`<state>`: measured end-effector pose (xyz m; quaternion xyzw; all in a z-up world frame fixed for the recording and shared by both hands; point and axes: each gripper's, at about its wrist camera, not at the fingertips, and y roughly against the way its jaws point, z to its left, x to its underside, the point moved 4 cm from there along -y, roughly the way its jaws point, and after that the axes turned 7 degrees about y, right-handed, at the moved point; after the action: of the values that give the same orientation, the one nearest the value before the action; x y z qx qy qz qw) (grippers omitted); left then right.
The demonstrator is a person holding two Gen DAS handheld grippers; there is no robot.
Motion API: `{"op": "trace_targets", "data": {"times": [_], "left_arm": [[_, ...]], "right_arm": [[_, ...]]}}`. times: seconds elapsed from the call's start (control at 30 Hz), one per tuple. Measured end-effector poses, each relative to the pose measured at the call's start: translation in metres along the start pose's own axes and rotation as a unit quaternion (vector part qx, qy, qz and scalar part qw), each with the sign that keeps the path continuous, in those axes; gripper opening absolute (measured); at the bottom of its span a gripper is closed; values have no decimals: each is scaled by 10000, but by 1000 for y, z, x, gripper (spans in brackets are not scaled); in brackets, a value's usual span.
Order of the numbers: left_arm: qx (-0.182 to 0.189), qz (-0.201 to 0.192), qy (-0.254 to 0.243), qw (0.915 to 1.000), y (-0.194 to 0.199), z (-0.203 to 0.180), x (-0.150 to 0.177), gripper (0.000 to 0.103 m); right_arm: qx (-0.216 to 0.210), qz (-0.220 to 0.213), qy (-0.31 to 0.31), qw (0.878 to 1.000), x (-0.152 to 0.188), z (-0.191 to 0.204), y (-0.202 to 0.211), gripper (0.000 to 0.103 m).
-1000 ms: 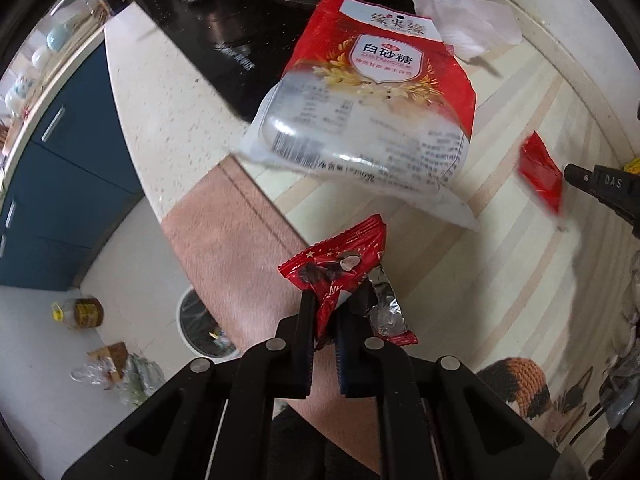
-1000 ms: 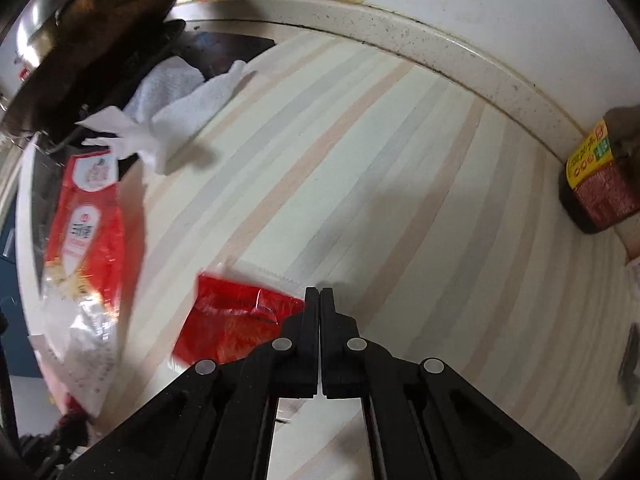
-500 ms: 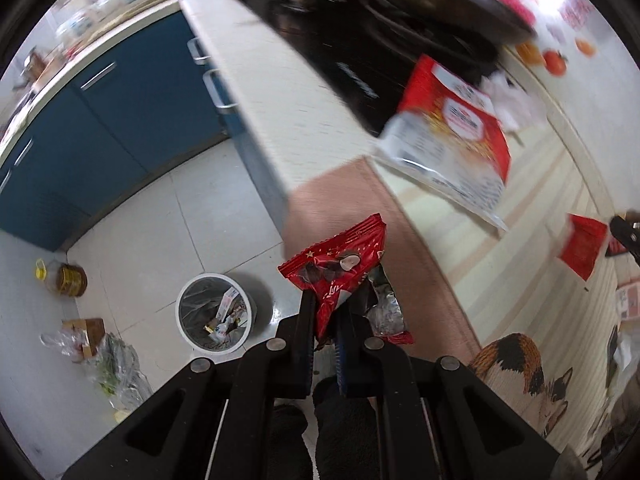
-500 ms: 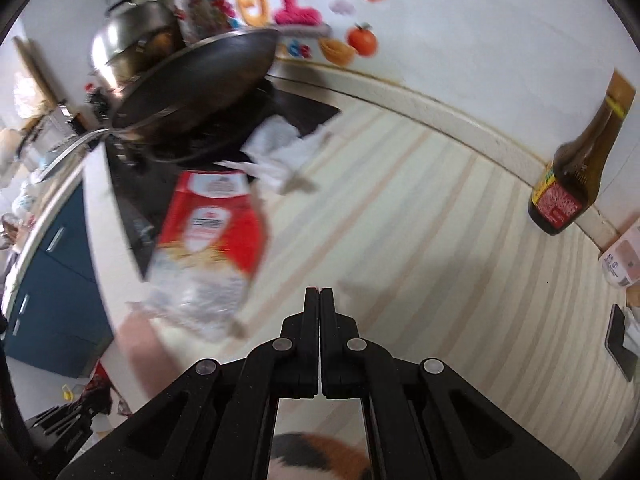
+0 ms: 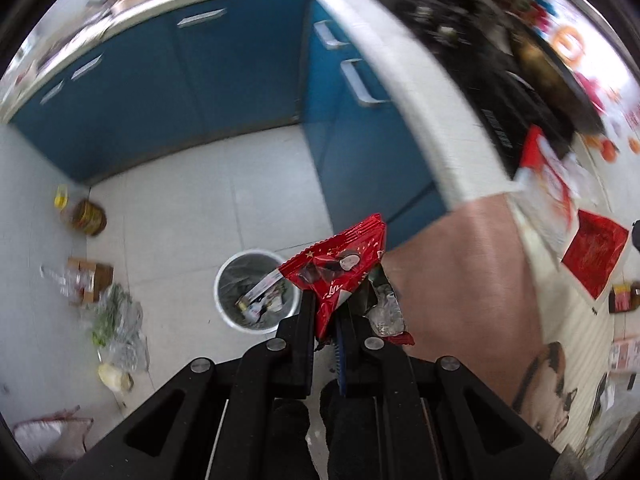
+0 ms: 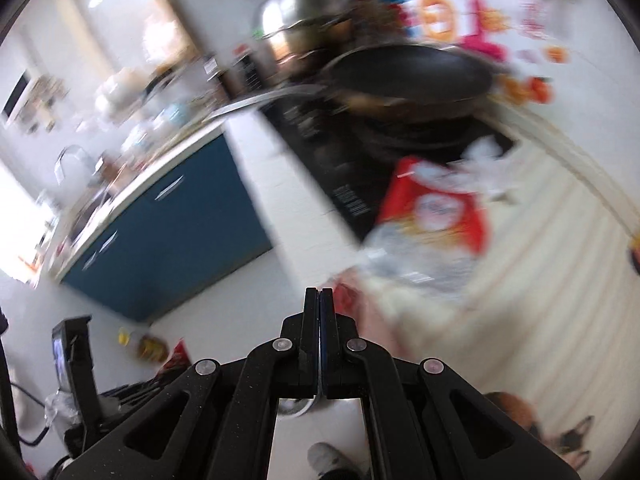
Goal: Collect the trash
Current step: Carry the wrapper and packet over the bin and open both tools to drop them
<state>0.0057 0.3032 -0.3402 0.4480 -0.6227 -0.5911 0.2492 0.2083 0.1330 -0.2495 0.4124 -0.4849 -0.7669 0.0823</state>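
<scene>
Step in hand: the left tongs (image 5: 325,312) carry a red snack wrapper (image 5: 340,276) out past the counter (image 5: 404,92) edge, above the floor, pointing steeply down towards the waste bin (image 5: 256,292).
Left tongs: clenched on the wrapper's lower part; a crumpled silvery scrap (image 5: 384,308) sits beside the right finger, and I cannot tell whether it belongs to the same wrapper.
Right tongs (image 6: 319,300): clenched with nothing between the fingers, held over the counter edge; the view is badly blurred.
Waste bin: on the tiled floor, just beyond the wrapper in the left view, already holding papers and packaging.
Done so far, as I judge it: some trash is in the bin and one wrapper is on its way there.
Left on the counter: a flat red packet (image 5: 596,252), a large red-and-clear bag (image 6: 432,232) by the stove, and a crumpled white tissue (image 6: 484,168) beyond it.
Also on the floor: loose bags and a small box (image 5: 86,278) near the cabinets; whether they count as trash I cannot tell.
Estimate: early to middle; three counter pieces wait after this drop.
</scene>
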Motion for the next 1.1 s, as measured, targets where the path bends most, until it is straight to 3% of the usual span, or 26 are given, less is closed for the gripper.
{"op": "trace_targets", "data": {"times": [0.2, 0.43, 0.73, 0.87, 0.93, 1.0, 1.03, 1.07, 1.1], "left_arm": [[-165, 277, 655, 9973, -66, 78, -1, 6], [-358, 617, 1301, 9889, -207, 169, -2, 6], [-279, 1077, 1805, 9773, -370, 245, 21, 7], [-80, 1374, 1944, 9712, -418, 254, 41, 11], [-175, 1456, 2016, 9684, -436, 259, 51, 13], [-251, 1505, 2065, 9665, -446, 263, 59, 45], [-295, 1482, 2082, 9663, -448, 266, 63, 80], [-366, 1404, 2074, 9674, -445, 267, 64, 98], [-426, 1308, 2041, 9692, -440, 268, 64, 99]], "right_arm": [[-597, 674, 425, 9950, 48, 79, -109, 0], [-1026, 1349, 820, 9821, 147, 144, -281, 0], [-1297, 2049, 617, 9682, 261, 144, -469, 0], [-1383, 2357, 657, 9597, 297, 140, -534, 0], [-1509, 2626, 724, 9503, 319, 140, -564, 0], [-1457, 2862, 730, 9442, 336, 136, -582, 1], [-1436, 3007, 721, 9401, 343, 135, -589, 1], [-1377, 3076, 729, 9387, 348, 130, -591, 1], [-1303, 3114, 770, 9382, 350, 129, -591, 5]]}}
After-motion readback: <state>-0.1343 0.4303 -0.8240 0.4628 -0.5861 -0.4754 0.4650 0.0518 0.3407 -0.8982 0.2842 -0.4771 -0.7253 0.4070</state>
